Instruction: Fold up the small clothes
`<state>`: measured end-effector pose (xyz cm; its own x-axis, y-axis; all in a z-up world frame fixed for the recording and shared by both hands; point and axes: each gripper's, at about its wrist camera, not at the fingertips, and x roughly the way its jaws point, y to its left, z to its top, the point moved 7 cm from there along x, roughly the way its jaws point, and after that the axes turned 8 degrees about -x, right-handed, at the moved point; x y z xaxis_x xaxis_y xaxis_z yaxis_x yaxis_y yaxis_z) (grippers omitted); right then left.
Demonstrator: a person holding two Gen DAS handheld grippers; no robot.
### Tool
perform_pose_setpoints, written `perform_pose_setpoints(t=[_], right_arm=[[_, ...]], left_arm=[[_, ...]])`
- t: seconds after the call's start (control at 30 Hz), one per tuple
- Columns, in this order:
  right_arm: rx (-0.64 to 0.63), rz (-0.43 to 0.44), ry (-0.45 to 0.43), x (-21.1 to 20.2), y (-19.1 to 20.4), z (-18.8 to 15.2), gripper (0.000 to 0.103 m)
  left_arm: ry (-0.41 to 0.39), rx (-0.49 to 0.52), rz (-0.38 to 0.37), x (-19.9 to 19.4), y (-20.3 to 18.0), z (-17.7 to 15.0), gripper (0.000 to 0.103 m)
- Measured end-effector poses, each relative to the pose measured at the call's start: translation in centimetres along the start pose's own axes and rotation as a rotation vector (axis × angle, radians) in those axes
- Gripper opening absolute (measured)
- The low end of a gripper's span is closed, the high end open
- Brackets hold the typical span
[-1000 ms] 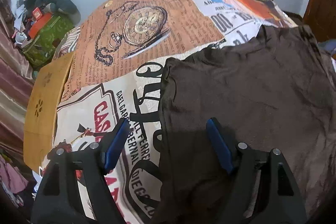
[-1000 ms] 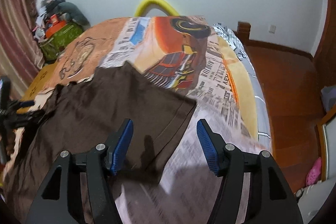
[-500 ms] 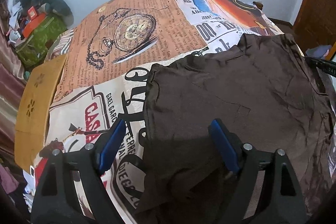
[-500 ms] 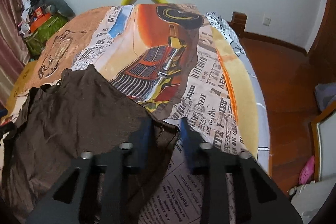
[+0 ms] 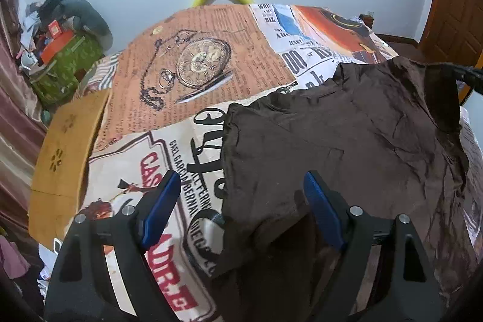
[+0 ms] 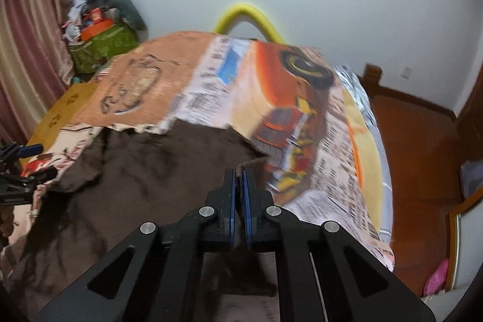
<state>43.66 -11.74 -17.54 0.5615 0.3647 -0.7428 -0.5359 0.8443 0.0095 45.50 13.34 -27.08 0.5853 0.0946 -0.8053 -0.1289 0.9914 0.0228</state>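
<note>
A dark brown garment point(image 5: 332, 141) lies spread on the printed bedspread point(image 5: 196, 56); it also shows in the right wrist view point(image 6: 157, 171). My left gripper point(image 5: 241, 201) is open, its blue pads straddling the garment's near left edge just above the cloth. My right gripper point(image 6: 240, 180) is shut on the garment's right edge and lifts it, so that side hangs raised at the right of the left wrist view point(image 5: 440, 98). The left gripper shows at the far left of the right wrist view point(image 6: 18, 168).
A yellow curved bar point(image 6: 247, 17) stands at the bed's far end against the wall. A green bag with clutter point(image 5: 60, 65) and a cardboard box point(image 5: 63, 147) sit left of the bed. Wooden floor point(image 6: 422, 141) lies to the right.
My right gripper closed on the garment's right edge and lifted it up and inward. My left gripper stayed open and drew back slightly over the left edge.
</note>
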Motion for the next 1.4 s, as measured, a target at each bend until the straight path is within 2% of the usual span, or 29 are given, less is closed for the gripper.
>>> perform_pose_setpoints(t=[0.17,0.3,0.53,0.6,0.67,0.87,0.97,1.07,1.23,1.33,1.4], right_arm=[[-0.03,0.043,-0.029,-0.1,3.4,1.9,0.004],[-0.02,0.088,-0.019,1.3,6.1,2.4,0.004],[-0.018,0.137,0.082,5.0,9.9,1.5,0.005],[-0.026,0.168,0.087,4.6,10.6,1.3,0.009],[-0.022,0.206,0.082,3.6,10.7,1.3,0.022],[-0.035,0.165,0.002,-0.2,8.1,1.8,0.028],[-0.039,0.093,-0.001,-0.6,6.2,1.1,0.034],[-0.035,0.072,0.048,0.6,5.3,-1.0,0.034],[0.013,0.121,0.104,2.2,5.8,-4.9,0.034],[0.005,0.165,0.108,2.7,7.5,-6.1,0.034],[-0.038,0.187,0.112,3.1,9.1,-6.4,0.034]], left_arm=[[-0.013,-0.006,-0.01,-1.2,0.9,-0.7,0.083],[-0.011,-0.01,-0.004,-1.5,1.7,-1.4,0.084],[0.026,-0.022,0.017,-1.1,3.1,-3.3,0.083],[0.025,-0.023,0.016,-1.1,3.3,-3.4,0.083],[0.021,-0.027,0.022,-1.2,3.4,-3.2,0.083],[0.002,-0.049,0.015,-1.3,2.9,-1.9,0.084],[-0.002,-0.04,0.029,-0.7,2.5,-1.5,0.084],[0.019,-0.058,0.061,0.4,2.9,-1.5,0.084],[0.108,-0.146,0.064,3.0,4.5,-2.7,0.084],[0.151,-0.149,0.078,4.1,4.7,-3.9,0.084],[0.149,-0.127,0.067,4.2,4.2,-4.3,0.084]])
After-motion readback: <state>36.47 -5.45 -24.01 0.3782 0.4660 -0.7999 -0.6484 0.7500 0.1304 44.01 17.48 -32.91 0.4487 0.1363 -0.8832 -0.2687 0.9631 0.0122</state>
